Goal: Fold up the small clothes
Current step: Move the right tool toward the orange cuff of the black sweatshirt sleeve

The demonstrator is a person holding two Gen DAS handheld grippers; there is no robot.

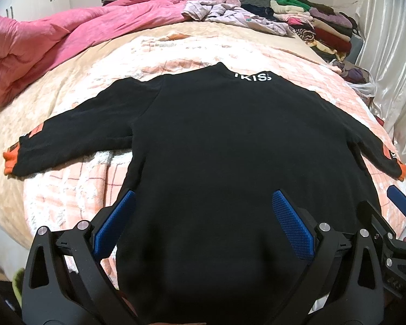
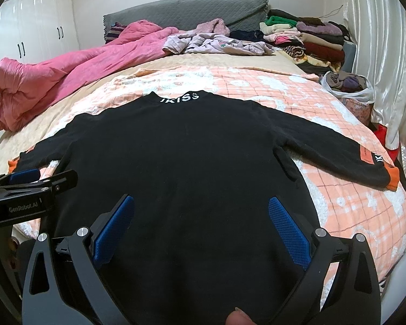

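A small black sweater (image 1: 230, 135) (image 2: 181, 149) lies flat on the bed, back up, with white letters at the collar and both sleeves spread out. Its cuffs are orange (image 1: 9, 162) (image 2: 392, 176). My left gripper (image 1: 203, 197) hovers open over the sweater's lower left part, with its blue pads (image 1: 113, 224) wide apart and only flat cloth below. My right gripper (image 2: 200, 201) stands open the same way over the lower right part. Each gripper shows at the edge of the other's view: right gripper (image 1: 387, 205), left gripper (image 2: 40, 176). A fingertip (image 2: 238, 317) shows at the bottom edge.
The bed carries a peach checked blanket (image 2: 338, 203). A crumpled pink quilt (image 1: 54, 40) lies far left, loose pale clothes (image 2: 216, 43) at the back, a stack of folded clothes (image 2: 311, 38) back right, and a plastic bag of clothes (image 2: 349, 86) by the white curtain (image 2: 379, 54).
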